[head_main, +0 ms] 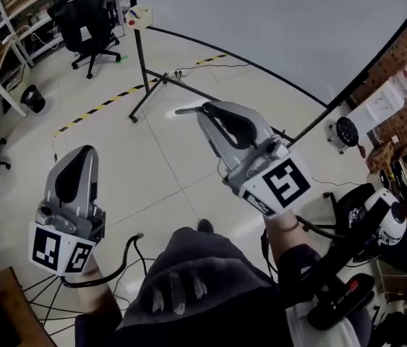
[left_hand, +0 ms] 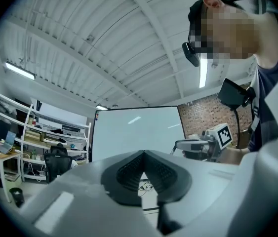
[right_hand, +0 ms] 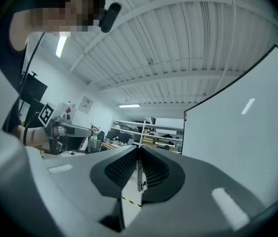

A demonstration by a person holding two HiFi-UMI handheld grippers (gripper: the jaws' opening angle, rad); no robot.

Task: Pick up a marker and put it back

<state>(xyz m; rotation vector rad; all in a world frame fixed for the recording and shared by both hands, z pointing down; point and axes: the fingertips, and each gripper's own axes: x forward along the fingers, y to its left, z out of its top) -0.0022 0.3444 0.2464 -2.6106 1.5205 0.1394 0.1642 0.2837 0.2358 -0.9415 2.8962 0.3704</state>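
My right gripper (head_main: 204,109) is raised in the middle of the head view, shut on a slim grey marker (head_main: 187,110) whose end pokes out to the left of the fingertips. In the right gripper view the marker (right_hand: 139,174) stands upright between the ribbed pads, pinched by them. My left gripper (head_main: 87,150) is held low at the left, its jaws shut with the tips meeting and nothing between them; the left gripper view confirms this (left_hand: 143,152). A large whiteboard (head_main: 283,27) stands ahead and to the right of both grippers.
A black tripod stand (head_main: 144,78) with a small box (head_main: 139,16) on top stands beside the whiteboard. A black office chair (head_main: 87,20), desks and shelves lie at the far left. Yellow-black tape (head_main: 102,107) crosses the floor. Cables and equipment crowd the right.
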